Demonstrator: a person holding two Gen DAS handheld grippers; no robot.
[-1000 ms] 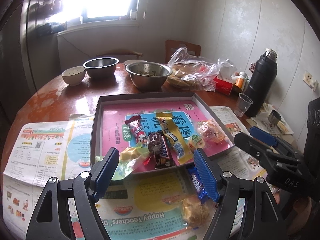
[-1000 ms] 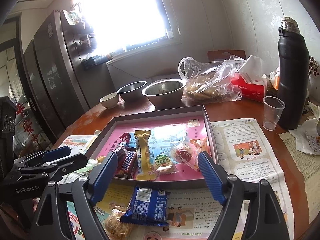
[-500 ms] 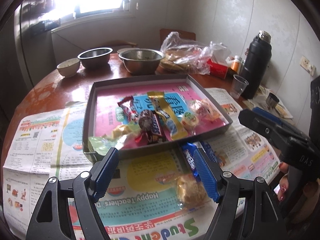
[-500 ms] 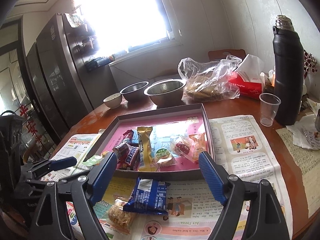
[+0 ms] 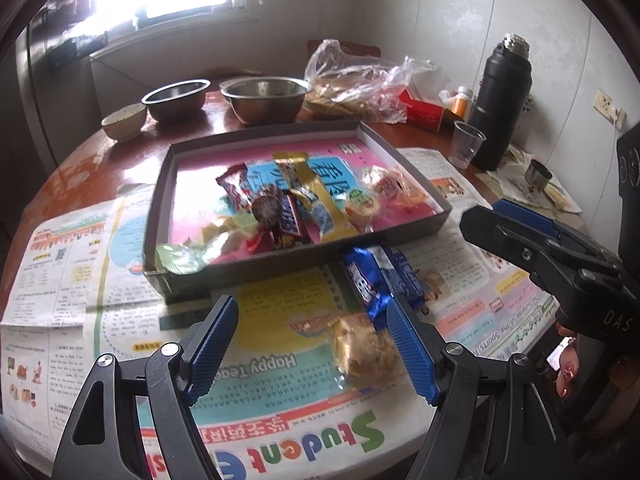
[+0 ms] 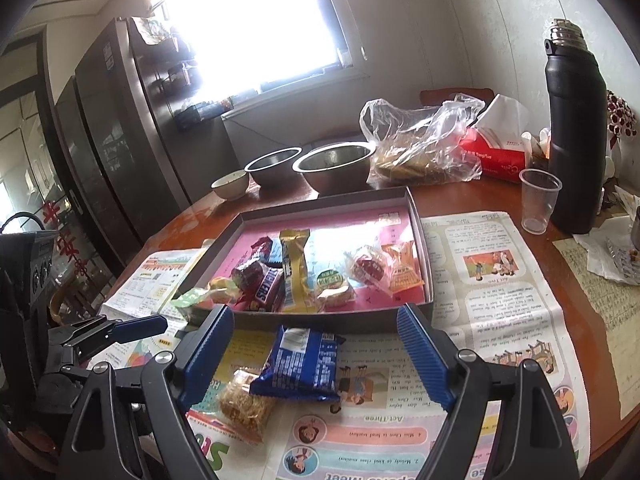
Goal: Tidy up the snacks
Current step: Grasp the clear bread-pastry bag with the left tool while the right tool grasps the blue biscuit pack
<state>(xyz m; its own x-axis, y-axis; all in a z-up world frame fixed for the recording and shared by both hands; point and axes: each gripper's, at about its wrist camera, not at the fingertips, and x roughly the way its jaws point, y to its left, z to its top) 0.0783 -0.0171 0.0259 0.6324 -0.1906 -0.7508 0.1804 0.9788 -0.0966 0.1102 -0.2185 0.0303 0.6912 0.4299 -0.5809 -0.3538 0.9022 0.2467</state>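
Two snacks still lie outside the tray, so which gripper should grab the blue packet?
Probably right: the open right gripper frames the blue packet centrally, while the left gripper faces mostly bare newspaper.

Cookie pack (image 6: 301,364) and rice cake (image 6: 245,405) lie before the snack tray (image 6: 423,236).

Snacks (image 6: 294,276) in tray (image 6: 424,248), two outside
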